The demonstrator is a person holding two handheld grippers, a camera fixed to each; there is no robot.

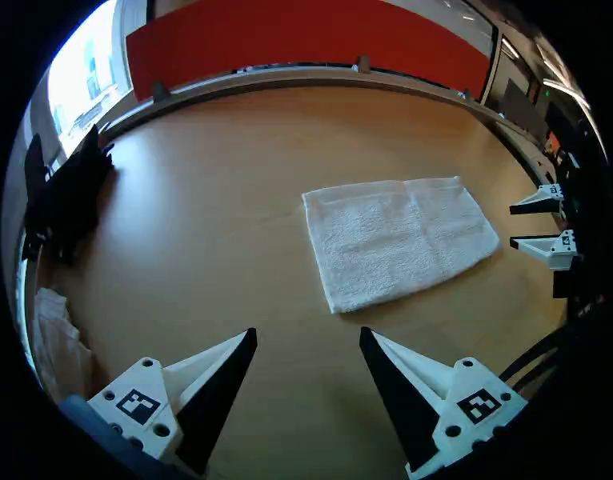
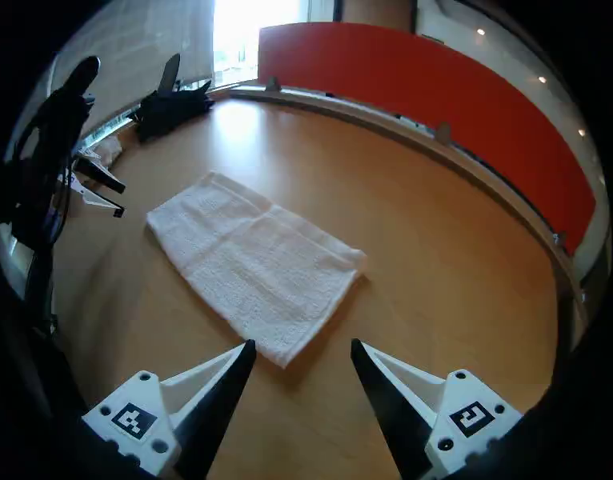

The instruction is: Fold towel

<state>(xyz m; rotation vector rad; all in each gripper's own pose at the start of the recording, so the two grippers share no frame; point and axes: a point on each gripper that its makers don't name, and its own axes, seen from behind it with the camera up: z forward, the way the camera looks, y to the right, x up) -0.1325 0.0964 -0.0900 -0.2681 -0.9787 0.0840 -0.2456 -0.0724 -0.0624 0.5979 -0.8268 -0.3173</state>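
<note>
A white towel lies flat and folded on the wooden table, right of centre in the left gripper view. My left gripper stands open well short of it, with nothing between its fingers. At the right edge of that view, just beyond the towel's far end, my right gripper also stands open. In the right gripper view the towel stretches from the upper left toward the bottom centre, its near corner just ahead of my open right gripper. The left gripper sits open at the left, past the towel's far end.
A red panel runs along the table's far edge. A black object rests at the left side of the table, with white cloth near it. A bright window lies behind. Bare wood surrounds the towel.
</note>
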